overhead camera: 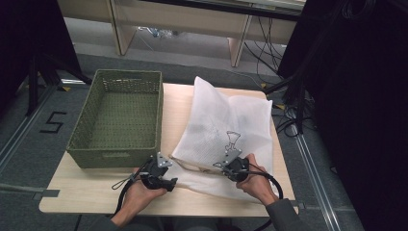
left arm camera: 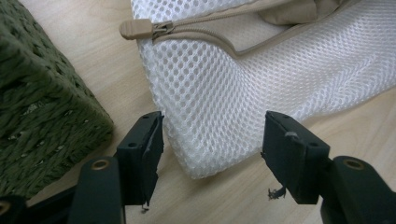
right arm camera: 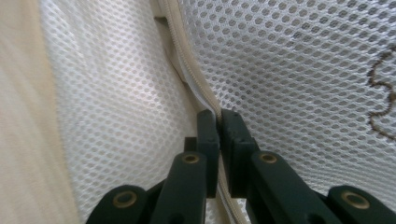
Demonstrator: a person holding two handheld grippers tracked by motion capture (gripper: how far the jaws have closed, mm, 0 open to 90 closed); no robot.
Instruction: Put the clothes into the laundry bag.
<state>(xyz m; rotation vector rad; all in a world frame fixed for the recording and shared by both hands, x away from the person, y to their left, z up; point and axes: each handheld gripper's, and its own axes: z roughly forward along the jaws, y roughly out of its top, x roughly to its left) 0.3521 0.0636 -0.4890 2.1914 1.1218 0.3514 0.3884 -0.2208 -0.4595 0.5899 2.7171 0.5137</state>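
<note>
- Left gripper at the near table edge, held in the person's left hand; in the left gripper view its jaws are spread wide, nothing between the pads, straddling the near corner of the mesh bag without touching it.
- Right gripper in the right hand, just right of the left one; in the right gripper view its jaws are pressed together, pinching the bag's beige zipper edge.
- Mesh bag: white, flat on the wooden table, right of centre, running from the near edge towards the far edge. Small dark drawing on its top face.
- Zipper pull, tan, sits at the bag's corner end of the zipper, past the left gripper's jaws; bag mouth gapes open to its right.
- Green woven basket on the table's left half, just beside the bag, nothing visible inside.
- Beyond the table: grey floor and pale wooden desk legs.
</note>
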